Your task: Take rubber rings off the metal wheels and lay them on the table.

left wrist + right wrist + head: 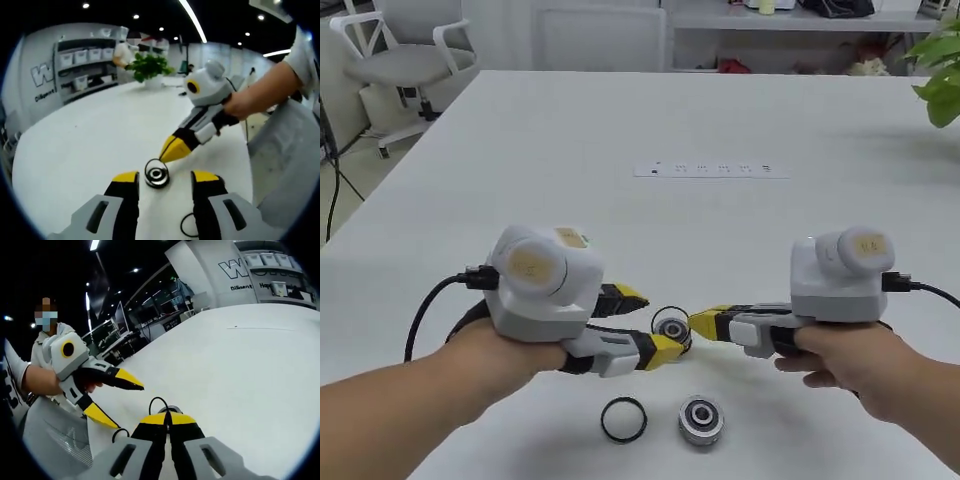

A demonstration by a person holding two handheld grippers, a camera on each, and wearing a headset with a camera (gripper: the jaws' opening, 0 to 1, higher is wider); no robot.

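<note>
- White table [620,130], broad and bare across most of its top
- Socket strip [712,170] lies flat near the middle
- Loose rubber ring [623,419] lies flat at the near edge
- Bare metal wheel [701,420] just beside it
- Second wheel [671,326] slightly farther back, its own ring [159,398] partly lifted

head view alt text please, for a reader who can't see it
Two hand-held grippers meet at a wheel on a white table: the left tongs open around it, the right tongs shut on its ring. Nearer the viewer lie a loose ring and a bare wheel.
</note>
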